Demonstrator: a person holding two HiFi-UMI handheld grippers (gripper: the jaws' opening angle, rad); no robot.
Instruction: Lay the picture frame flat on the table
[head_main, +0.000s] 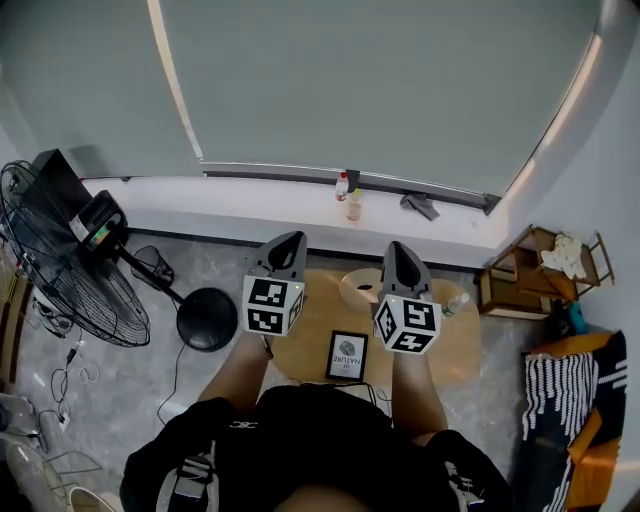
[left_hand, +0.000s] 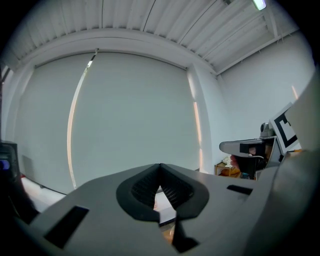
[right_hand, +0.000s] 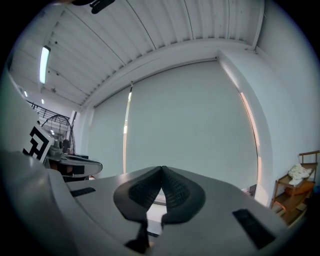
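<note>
The picture frame (head_main: 347, 356) is small and black, with a white print inside. It sits near the front edge of the round wooden table (head_main: 310, 330), between my forearms; from above I cannot tell whether it stands or lies. My left gripper (head_main: 288, 243) and right gripper (head_main: 397, 250) are held up well above the table and point towards the window, both shut with nothing in them. In the left gripper view the left gripper (left_hand: 160, 167) has its jaws meeting at the tip against the blind. The right gripper (right_hand: 161, 170) looks the same in the right gripper view.
A wooden bowl (head_main: 360, 287) and a small bottle (head_main: 455, 303) are on the table's far side. A floor fan (head_main: 70, 260) with a round base (head_main: 207, 318) stands at the left. At the right are a wooden shelf (head_main: 525, 272) and a striped cushion (head_main: 572, 395). Bottles (head_main: 347, 195) stand on the windowsill.
</note>
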